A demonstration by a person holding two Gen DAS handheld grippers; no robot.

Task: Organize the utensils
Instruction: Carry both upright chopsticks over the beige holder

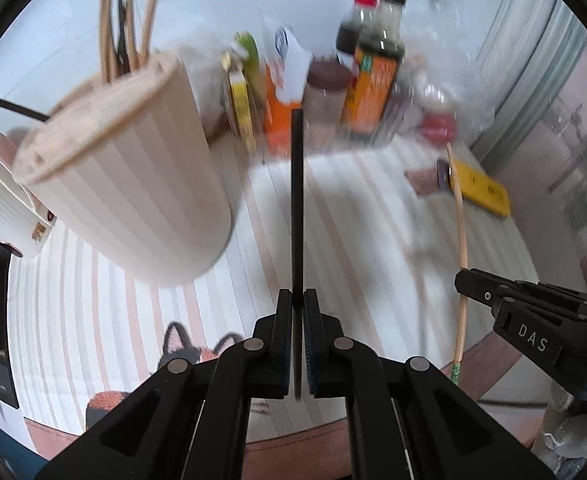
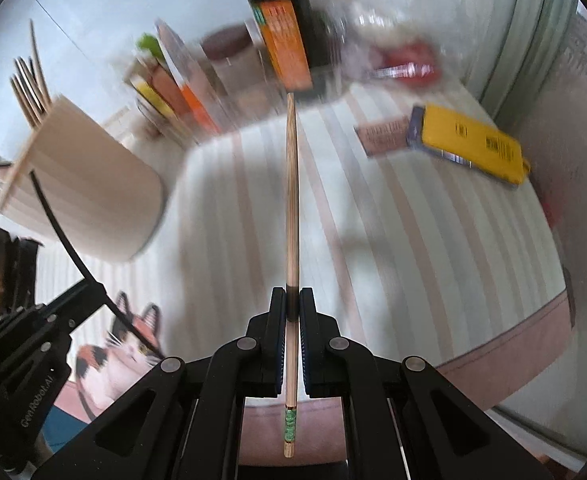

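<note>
While grippers clamp, black chopstick (image 1: 297, 200) and wooden chopstick (image 2: 291, 200) hang

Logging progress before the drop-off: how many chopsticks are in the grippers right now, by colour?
Black chopstick, clamped in the left gripper: 1
Wooden chopstick with green end, clamped in the right gripper: 1
Total: 2

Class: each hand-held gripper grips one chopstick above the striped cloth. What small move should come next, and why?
Probably carry both toward the cream holder. The left hand-held gripper is shut on the black chopstick, the right hand-held gripper on the wooden chopstick, and other chopsticks already stand in that holder.
</note>
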